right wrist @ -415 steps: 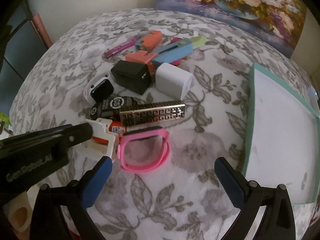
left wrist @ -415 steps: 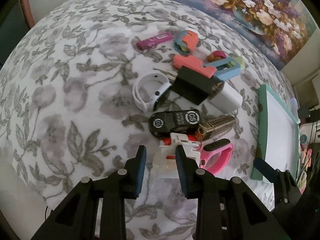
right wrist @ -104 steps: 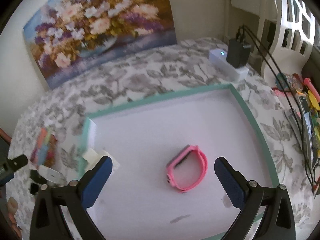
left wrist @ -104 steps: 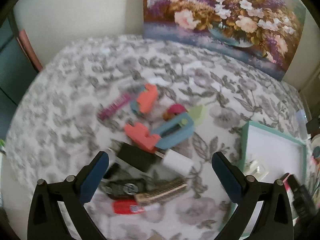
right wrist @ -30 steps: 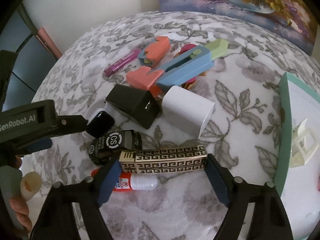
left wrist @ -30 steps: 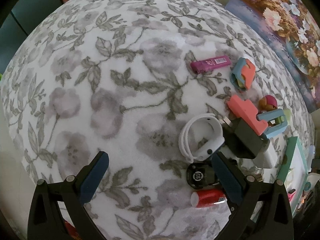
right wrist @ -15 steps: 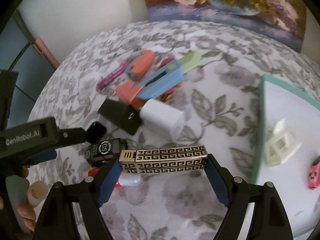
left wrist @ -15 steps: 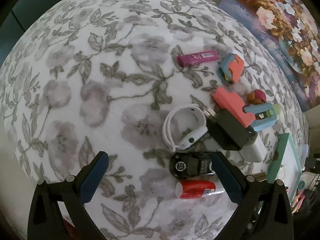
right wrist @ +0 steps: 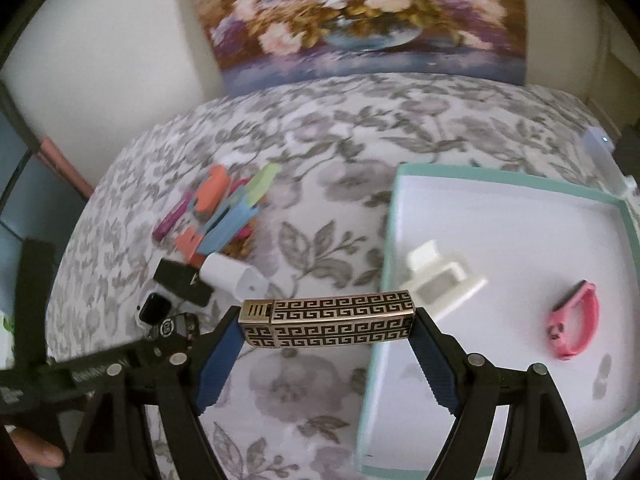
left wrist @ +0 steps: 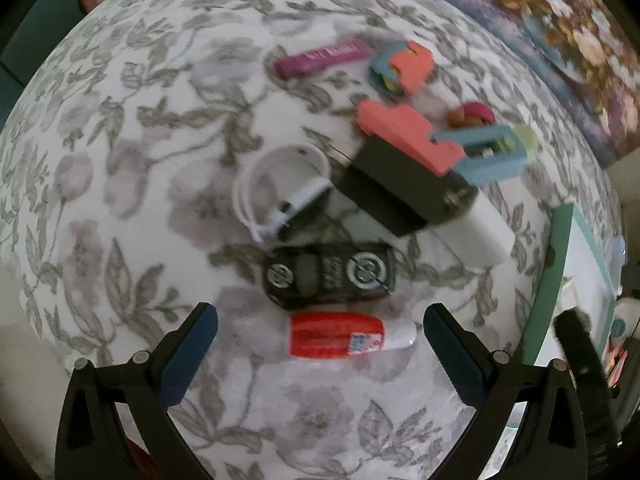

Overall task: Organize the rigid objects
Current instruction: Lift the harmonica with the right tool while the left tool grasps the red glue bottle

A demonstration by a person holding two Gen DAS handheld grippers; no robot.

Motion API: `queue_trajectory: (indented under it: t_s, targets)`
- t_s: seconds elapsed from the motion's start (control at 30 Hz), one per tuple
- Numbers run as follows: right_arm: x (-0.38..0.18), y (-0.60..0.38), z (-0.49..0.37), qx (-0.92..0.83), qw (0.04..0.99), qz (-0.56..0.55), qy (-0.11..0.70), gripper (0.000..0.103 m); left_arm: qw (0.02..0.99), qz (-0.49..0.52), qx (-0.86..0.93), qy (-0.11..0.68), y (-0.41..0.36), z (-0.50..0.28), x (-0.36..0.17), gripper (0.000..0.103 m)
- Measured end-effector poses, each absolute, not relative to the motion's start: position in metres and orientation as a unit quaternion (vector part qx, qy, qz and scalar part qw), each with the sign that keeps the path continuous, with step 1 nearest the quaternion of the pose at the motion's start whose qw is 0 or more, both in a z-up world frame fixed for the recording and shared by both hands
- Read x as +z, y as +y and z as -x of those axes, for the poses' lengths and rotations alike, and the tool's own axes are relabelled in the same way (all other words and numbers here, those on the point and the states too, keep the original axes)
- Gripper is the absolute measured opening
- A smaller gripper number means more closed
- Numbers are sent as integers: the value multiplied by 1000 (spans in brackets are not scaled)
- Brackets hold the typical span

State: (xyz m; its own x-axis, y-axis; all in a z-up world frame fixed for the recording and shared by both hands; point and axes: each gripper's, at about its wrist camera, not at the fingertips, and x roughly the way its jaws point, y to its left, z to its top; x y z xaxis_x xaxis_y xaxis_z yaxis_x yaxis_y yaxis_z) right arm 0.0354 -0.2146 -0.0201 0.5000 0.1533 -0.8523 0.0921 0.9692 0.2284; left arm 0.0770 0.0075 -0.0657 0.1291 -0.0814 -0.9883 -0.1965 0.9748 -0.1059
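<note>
My right gripper [right wrist: 326, 330] is shut endwise on a long gold-and-black patterned bar [right wrist: 326, 318], held in the air beside the left rim of the teal-edged white tray [right wrist: 384, 240]. In the tray lie a white plastic clip [right wrist: 444, 280] and a pink watch band [right wrist: 576, 326]. My left gripper [left wrist: 320, 322] is open and points straight down over the pile. A red and white glue tube [left wrist: 344, 336] lies between its fingertips, a black oval case [left wrist: 330, 274] just beyond. Farther on are a white watch [left wrist: 280, 196], a black box [left wrist: 396, 188] and a white block [left wrist: 486, 228].
Coral [left wrist: 404, 132], blue [left wrist: 488, 156] and magenta [left wrist: 320, 56] pieces lie at the far side of the pile on the floral cloth. A flower painting [right wrist: 356, 16] leans on the wall behind. A white charger [right wrist: 604, 152] sits past the tray's far right corner.
My right gripper lifted the patterned bar off the cloth and carried it right toward the tray. My left gripper slid over the pile until the glue tube lay between its fingertips.
</note>
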Motion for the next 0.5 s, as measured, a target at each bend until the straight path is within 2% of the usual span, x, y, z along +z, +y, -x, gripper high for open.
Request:
queue_trajectory:
  t_s: [0.4, 0.5]
  targets:
    - [-20, -246, -27, -3, 855, -142, 499, 84, 738, 39, 38, 673, -44, -79, -89, 102]
    - [-19, -247, -27, -1, 856, -142, 498, 84, 740, 36, 42, 670, -50, -81, -90, 99]
